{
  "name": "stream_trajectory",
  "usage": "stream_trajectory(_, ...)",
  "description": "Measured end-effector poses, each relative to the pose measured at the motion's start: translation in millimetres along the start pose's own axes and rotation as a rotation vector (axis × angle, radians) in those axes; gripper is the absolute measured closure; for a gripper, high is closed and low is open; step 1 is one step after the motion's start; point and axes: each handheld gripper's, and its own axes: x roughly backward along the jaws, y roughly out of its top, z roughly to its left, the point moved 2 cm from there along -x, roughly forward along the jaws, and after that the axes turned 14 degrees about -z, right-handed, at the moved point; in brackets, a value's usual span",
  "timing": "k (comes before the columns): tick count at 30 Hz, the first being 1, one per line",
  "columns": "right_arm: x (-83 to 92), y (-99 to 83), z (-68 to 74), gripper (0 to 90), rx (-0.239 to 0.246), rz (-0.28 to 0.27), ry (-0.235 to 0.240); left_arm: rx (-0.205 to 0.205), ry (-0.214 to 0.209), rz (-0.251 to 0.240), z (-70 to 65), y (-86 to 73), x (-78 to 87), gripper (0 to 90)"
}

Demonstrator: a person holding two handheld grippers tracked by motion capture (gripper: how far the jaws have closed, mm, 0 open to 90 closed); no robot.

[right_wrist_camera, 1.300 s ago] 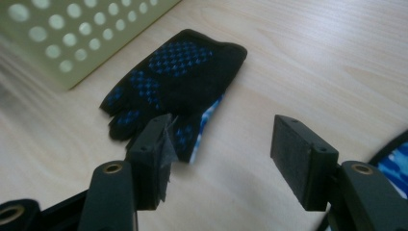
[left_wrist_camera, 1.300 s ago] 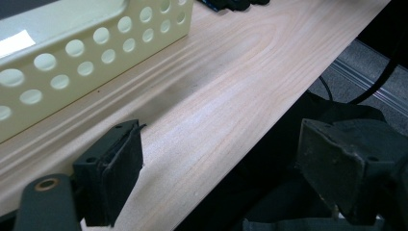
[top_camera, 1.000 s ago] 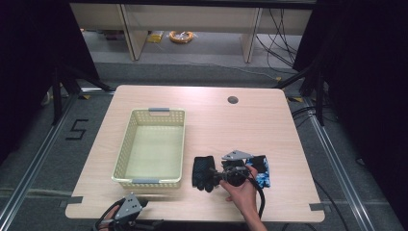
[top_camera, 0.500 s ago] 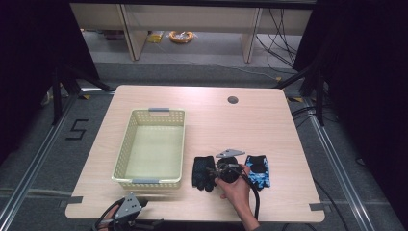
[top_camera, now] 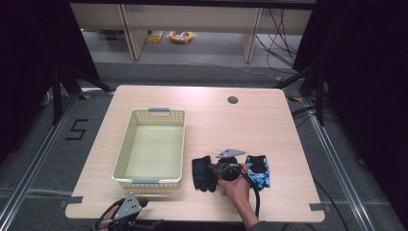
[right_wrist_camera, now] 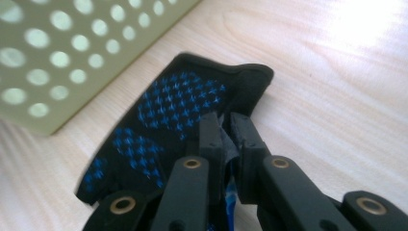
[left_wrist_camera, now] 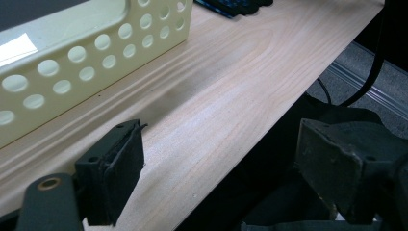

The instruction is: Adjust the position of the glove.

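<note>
Lab: framed test table (top_camera: 202, 110), floor cables (top_camera: 284, 29).

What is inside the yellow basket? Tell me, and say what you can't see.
The yellow basket shows a bare pale floor with nothing lying in it. Both gloves lie outside on the table: the black glove and the blue glove. The basket's near wall hides a thin strip of its floor.

**Work Area Surroundings**

The counter (top_camera: 202, 103) has a light wood-grain top with rounded corners and a round cable hole (top_camera: 233, 100) near its far edge. Grey floor (top_camera: 192, 72) surrounds the counter. Metal rails (top_camera: 29, 171) run along the floor on both sides of it. A "5" marking (top_camera: 77, 130) lies left of the counter. Beyond the far edge stands a pale shelf unit (top_camera: 187, 19); a yellow cable coil (top_camera: 181, 36) rests beneath it. Black curtains (top_camera: 365, 72) flank the counter.
</note>
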Motion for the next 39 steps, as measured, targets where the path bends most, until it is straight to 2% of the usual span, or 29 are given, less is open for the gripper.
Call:
stream_trajectory(1,2.4,2.5,-1.7,85.8,0.025,-0.013,0.020,0.012,0.002,-0.011,-0.6,-0.1,-0.6,16.9)
stream_trajectory(2,7.6,5.7,-0.1,85.9,0.012,-0.008,0.016,0.031,0.004,-0.010,-1.1,-0.5,-0.7,17.0)
stream_trajectory(3,10.5,8.9,-1.2,86.1,0.038,-0.045,0.030,-0.003,0.004,0.034,2.4,0.1,2.0,16.9)
stream_trajectory(6,31.9,22.6,-0.6,86.2,0.061,-0.067,0.095,-0.007,0.005,0.009,2.2,0.0,1.3,17.0)
stream_trajectory(7,37.0,24.6,0.9,86.2,0.061,-0.070,0.107,0.008,0.012,-0.006,1.1,0.0,0.2,16.9)
stream_trajectory(9,47.9,29.3,2.2,86.1,0.113,-0.072,0.152,0.008,0.012,-0.006,1.1,0.1,0.1,16.9)
stream_trajectory(10,54.0,31.0,2.6,86.1,0.131,-0.058,0.176,-0.001,0.017,0.004,2.3,0.4,-0.2,16.9)
stream_trajectory(12,61.6,31.5,4.0,86.1,0.159,-0.042,0.208,0.015,0.014,-0.002,1.4,0.7,-1.1,16.9)
stream_trajectory(13,63.6,31.7,4.3,86.1,0.176,-0.040,0.228,0.003,0.015,0.004,2.3,0.9,-0.7,16.9)
stream_trajectory(15,69.0,30.8,8.7,86.1,0.185,-0.017,0.273,0.020,0.018,0.012,2.1,1.1,-0.3,17.0)
stream_trajectory(16,70.7,31.2,8.9,86.1,0.197,-0.004,0.296,-0.020,0.021,0.024,5.1,1.5,0.3,17.0)
stream_trajectory(17,70.7,31.2,8.9,86.1,0.197,-0.004,0.296,-0.020,0.021,0.024,5.1,1.5,0.3,16.9)
stream_trajectory(18,73.9,31.3,11.2,86.0,0.218,0.023,0.334,-0.018,0.021,0.024,5.0,1.5,0.4,16.9)
stream_trajectory(19,73.9,31.3,11.2,86.0,0.218,0.023,0.334,-0.018,0.021,0.024,5.0,1.5,0.4,17.0)
stream_trajectory(20,73.4,32.4,10.8,86.0,0.253,0.027,0.371,0.001,0.015,0.006,2.8,1.5,-0.2,16.9)
stream_trajectory(21,73.3,32.7,11.1,86.0,0.262,0.040,0.389,0.026,0.015,0.007,1.6,0.9,-0.4,16.9)
stream_trajectory(22,73.4,32.9,11.7,86.0,0.269,0.052,0.395,0.026,0.015,0.007,1.6,0.9,-0.4,16.9)
stream_trajectory(23,71.0,32.7,12.5,86.0,0.290,0.065,0.426,0.024,0.029,-0.008,1.3,0.3,-1.6,16.9)
stream_trajectory(26,68.4,31.8,13.1,85.9,0.297,0.095,0.439,0.017,0.026,-0.004,1.4,0.5,-1.2,16.9)
stream_trajectory(28,57.8,30.6,9.5,85.9,0.325,0.128,0.480,0.001,0.018,-0.006,1.8,0.9,-1.1,16.9)
stream_trajectory(29,52.8,29.3,8.2,85.9,0.317,0.144,0.486,-0.022,0.014,0.023,3.6,1.5,0.5,16.9)
stream_trajectory(30,49.1,28.9,7.0,85.9,0.328,0.155,0.504,-0.023,0.013,0.024,3.7,1.5,0.6,16.9)
stream_trajectory(31,45.7,27.7,6.2,85.9,0.319,0.178,0.495,0.006,0.020,0.016,2.2,0.6,-0.4,16.9)
stream_trajectory(32,40.4,26.3,4.6,85.8,0.342,0.185,0.513,0.003,0.008,0.008,2.0,1.0,-0.8,16.9)
stream_trajectory(33,35.4,24.6,2.6,85.6,0.367,0.203,0.492,-0.004,0.008,0.016,2.7,0.8,-0.5,16.9)
stream_trajectory(34,34.4,23.1,1.5,85.6,0.353,0.227,0.465,-0.002,0.019,0.004,2.1,0.2,-1.5,16.9)
stream_trajectory(35,32.1,21.6,-0.7,85.6,0.348,0.236,0.463,-0.002,0.013,0.006,2.1,0.3,-1.3,16.9)
stream_trajectory(37,28.3,17.1,-3.9,85.5,0.332,0.237,0.465,0.004,0.011,0.002,1.3,0.5,-1.1,16.9)
stream_trajectory(39,23.7,14.5,-6.5,85.3,0.376,0.220,0.485,0.000,0.011,0.001,1.2,0.6,-0.8,16.9)
